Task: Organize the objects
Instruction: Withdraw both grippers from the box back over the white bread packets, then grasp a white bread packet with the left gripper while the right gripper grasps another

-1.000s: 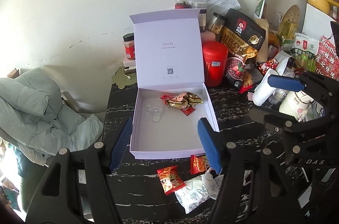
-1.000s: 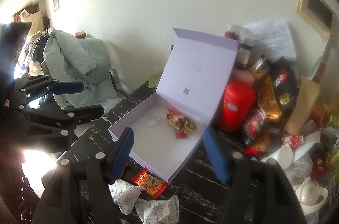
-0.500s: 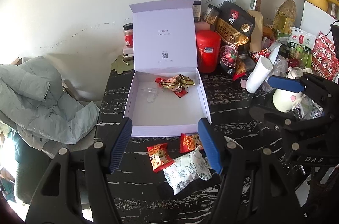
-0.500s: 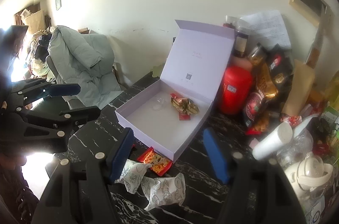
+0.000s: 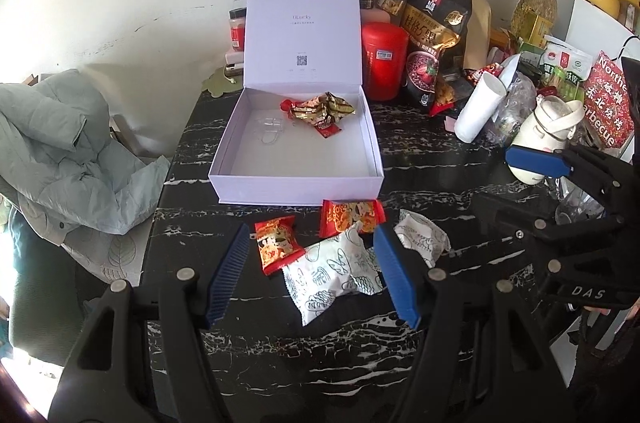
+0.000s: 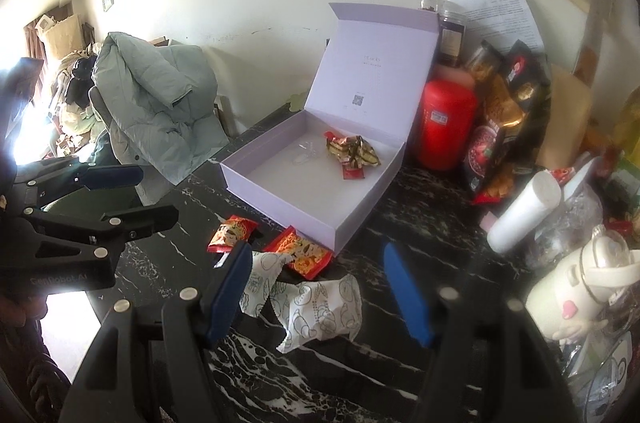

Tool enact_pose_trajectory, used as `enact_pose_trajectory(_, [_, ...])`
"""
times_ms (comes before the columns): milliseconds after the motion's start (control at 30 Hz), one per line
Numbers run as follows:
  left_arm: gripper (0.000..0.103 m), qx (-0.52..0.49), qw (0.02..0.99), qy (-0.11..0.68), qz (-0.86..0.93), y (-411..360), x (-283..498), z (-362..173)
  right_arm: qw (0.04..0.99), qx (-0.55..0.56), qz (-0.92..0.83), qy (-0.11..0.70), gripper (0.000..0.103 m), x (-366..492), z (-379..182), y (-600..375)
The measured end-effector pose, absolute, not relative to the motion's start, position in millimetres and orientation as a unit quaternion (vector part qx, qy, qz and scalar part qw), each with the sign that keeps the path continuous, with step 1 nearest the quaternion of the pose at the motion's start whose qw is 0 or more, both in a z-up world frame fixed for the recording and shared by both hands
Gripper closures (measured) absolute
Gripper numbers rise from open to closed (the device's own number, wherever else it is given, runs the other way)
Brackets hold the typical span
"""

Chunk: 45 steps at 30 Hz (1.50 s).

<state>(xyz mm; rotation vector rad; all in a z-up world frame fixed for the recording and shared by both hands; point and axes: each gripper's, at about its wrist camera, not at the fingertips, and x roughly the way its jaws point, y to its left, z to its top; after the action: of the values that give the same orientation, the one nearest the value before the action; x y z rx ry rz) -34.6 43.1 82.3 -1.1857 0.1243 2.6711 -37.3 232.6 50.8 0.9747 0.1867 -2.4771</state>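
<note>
Left wrist view: left gripper (image 5: pixel 310 273) hangs half open with nothing in it, over the red snack packet (image 5: pixel 277 244) and white packet (image 5: pixel 334 269) near the table's (image 5: pixel 420 163) front edge, before the open lilac box (image 5: pixel 298 139). Right gripper (image 6: pixel 320 293) also gapes empty.

Both tongs are black plastic frames with silver screws and ribbed blue pads: left tongs (image 5: pixel 310 275), right tongs (image 6: pixel 320 293). The right one carries white "DAS" lettering.
</note>
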Motion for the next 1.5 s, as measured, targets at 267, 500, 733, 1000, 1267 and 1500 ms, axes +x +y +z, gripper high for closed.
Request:
enact_pose_trajectory(267, [0.040,-0.418,0.115,0.032,0.900,47.9,-25.3,57.4,0.235,0.374,-0.896,0.056,0.034,-33.4,25.2,239.2])
enact_pose_trajectory(500, [0.040,-0.430,0.118,0.028,0.894,51.7,-18.5,35.2,0.232,0.391,-0.889,0.055,0.034,-28.1,1.6,242.3])
enact_pose_trajectory(733, [0.040,-0.437,0.123,0.035,0.890,56.8,-11.4,18.6,0.229,0.403,-0.884,0.058,0.034,-19.1,-18.1,243.8])
enact_pose_trajectory(1000, [0.040,-0.453,0.134,0.033,0.881,59.1,-5.9,-4.8,0.230,0.423,-0.875,0.061,0.034,-14.6,-40.7,244.3])
enact_pose_trajectory(1267, [0.040,-0.465,0.146,0.028,0.873,62.2,-13.4,-20.1,0.245,0.440,-0.862,0.060,0.027,-22.3,-62.2,241.1])
enact_pose_trajectory(1500, [0.040,-0.472,0.152,0.026,0.868,63.4,-24.9,-26.2,0.249,0.448,-0.857,0.063,0.017,-36.9,-69.5,236.7])
